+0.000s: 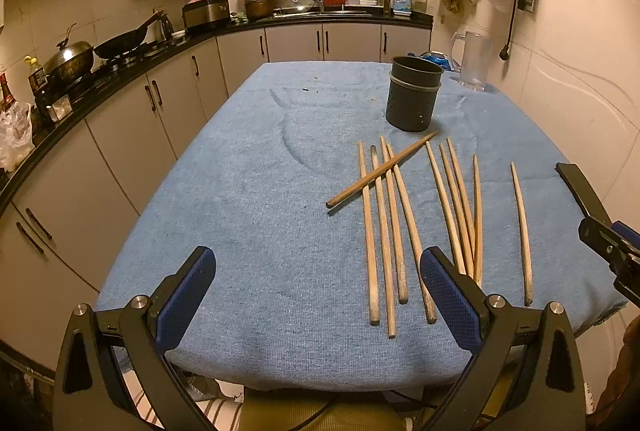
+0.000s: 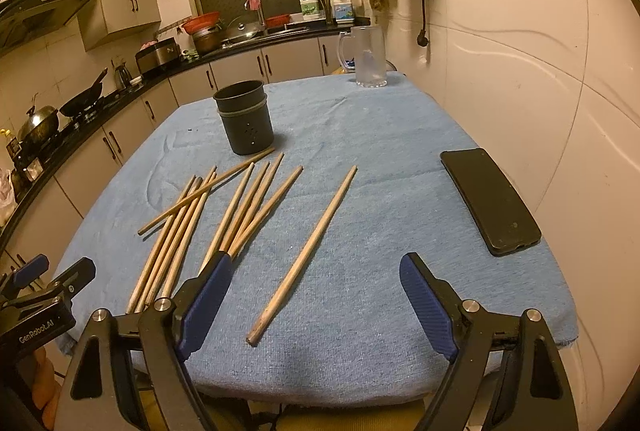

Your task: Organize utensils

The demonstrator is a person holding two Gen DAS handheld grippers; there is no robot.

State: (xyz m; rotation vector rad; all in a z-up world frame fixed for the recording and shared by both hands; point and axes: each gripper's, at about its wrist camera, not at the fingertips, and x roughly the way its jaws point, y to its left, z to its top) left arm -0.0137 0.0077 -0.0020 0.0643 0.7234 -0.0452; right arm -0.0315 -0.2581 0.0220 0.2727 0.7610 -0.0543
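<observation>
Right wrist view: right tool (image 2: 316,305) wide, empty | left tool (image 1: 318,289) wide, empty | chopsticks (image 2: 240,207) loose on desk (image 2: 380,159) beside holder (image 2: 245,123) | advise: pinch lone chopstick (image 2: 306,255) mid-shaft, keep level.

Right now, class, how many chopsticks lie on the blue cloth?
10. Four lie side by side with a fifth crossing them; four fan out beside them; one lies alone to the right. None appear hidden.
</observation>
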